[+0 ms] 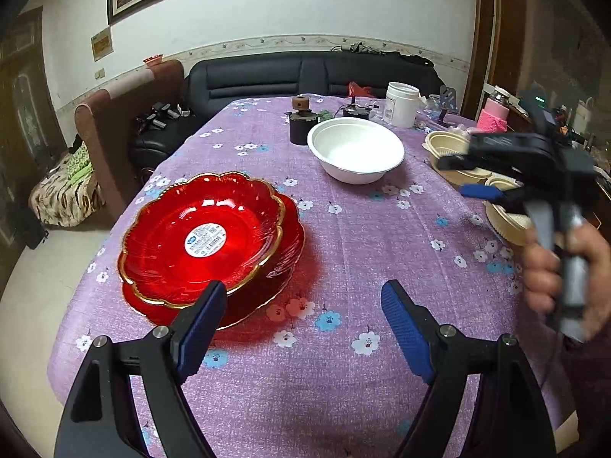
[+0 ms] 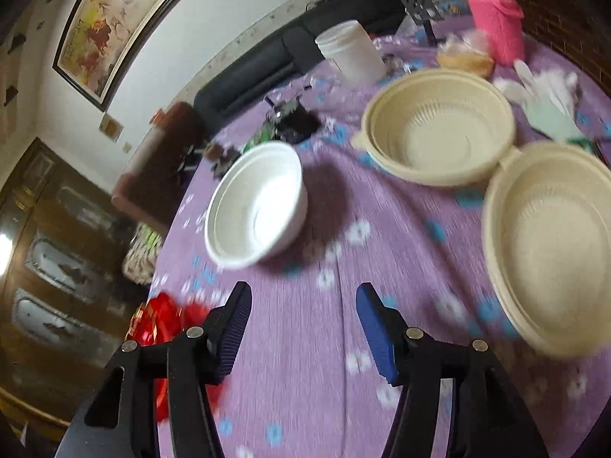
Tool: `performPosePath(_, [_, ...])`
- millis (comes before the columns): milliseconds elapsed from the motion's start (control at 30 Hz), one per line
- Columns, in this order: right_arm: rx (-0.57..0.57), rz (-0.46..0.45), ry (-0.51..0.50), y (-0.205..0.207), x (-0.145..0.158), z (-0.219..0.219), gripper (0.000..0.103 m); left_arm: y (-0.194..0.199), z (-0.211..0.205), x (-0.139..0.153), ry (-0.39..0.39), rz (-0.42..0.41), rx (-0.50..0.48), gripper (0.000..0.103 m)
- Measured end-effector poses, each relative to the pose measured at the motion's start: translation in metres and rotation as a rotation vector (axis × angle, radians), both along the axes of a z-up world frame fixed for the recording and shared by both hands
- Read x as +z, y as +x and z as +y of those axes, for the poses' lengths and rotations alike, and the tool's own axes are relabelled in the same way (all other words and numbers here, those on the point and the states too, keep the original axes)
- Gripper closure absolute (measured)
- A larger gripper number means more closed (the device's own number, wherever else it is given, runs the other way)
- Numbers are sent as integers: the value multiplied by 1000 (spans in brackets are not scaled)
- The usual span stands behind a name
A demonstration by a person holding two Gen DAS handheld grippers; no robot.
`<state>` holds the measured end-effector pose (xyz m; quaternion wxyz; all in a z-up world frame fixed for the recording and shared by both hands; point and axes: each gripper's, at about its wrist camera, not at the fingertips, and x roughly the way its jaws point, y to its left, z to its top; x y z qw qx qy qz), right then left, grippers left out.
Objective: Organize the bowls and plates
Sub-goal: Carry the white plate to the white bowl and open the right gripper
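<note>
Two red gold-rimmed plates [image 1: 206, 240] lie stacked on the purple flowered tablecloth [image 1: 343, 252] at the left; they show blurred in the right wrist view [image 2: 160, 316]. A white bowl [image 1: 355, 149] [image 2: 259, 202] stands mid-table. Two cream bowls [image 2: 439, 126] [image 2: 550, 244] stand at the right; they are partly hidden in the left wrist view [image 1: 446, 149]. My left gripper [image 1: 303, 305] is open and empty, just in front of the plates. My right gripper [image 2: 303, 309] [image 1: 454, 175] is open and empty, above the cloth between the white bowl and the cream bowls.
At the far end stand a white jar [image 1: 401, 103] [image 2: 351, 53], a dark round holder [image 1: 301, 122], a pink flask [image 2: 496, 23] and white gloves [image 2: 546, 95]. A black sofa [image 1: 305, 72] and a brown chair [image 1: 126, 114] stand beyond the table.
</note>
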<state>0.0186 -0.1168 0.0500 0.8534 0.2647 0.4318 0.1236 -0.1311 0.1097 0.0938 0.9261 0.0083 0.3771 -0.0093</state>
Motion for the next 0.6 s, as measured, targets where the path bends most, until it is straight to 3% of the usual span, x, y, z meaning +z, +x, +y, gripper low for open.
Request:
performPosePath(267, [-22,62,24,61,-25,40,44,7,24,0,-8,14,60,20])
performPosePath(300, [-21,75,25,68,-30,45,50,8,26,-1,-9,18,66,20])
performPosePath(400, [-9,130,81,76,-42,49,83,9,32,-4,-15,29,76,20])
performPosePath(600, [20,133,99,55,-38,39,94,8,36,-6,-36,37,79,20])
